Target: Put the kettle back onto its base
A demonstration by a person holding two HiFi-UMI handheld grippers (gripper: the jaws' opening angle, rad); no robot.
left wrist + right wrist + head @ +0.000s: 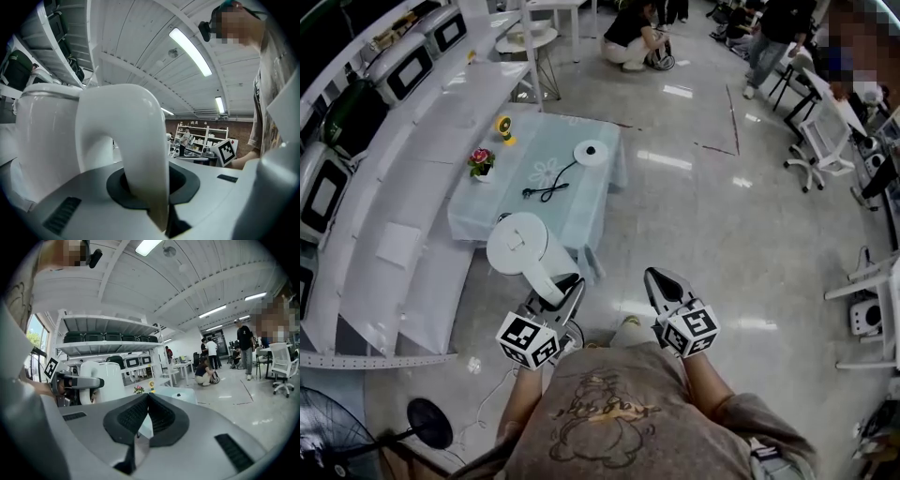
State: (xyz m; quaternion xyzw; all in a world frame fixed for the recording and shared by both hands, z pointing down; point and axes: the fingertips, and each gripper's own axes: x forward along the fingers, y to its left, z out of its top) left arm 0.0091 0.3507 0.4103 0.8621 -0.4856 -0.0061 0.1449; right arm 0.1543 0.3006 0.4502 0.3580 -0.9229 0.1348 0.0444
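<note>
The white kettle [517, 248] hangs in the air just off the near edge of the light blue table [581, 211]. My left gripper [555, 292] is shut on its curved handle [129, 140], with the kettle body [42, 140] at the left of the left gripper view. The round white base [590, 153] lies at the table's far end, its black cord [548, 187] trailing toward me. My right gripper [662, 279] is held level to the right of the kettle, shut and holding nothing. The right gripper view shows the kettle [101, 380] at its left and the jaws [147, 401] pressed together.
A small flower pot [481, 161] and a yellow object [504, 128] stand on the table's left side. White shelves with appliances [366, 187] run along the left. A black fan [427, 424] stands at the lower left. People and an office chair [820, 141] are farther off.
</note>
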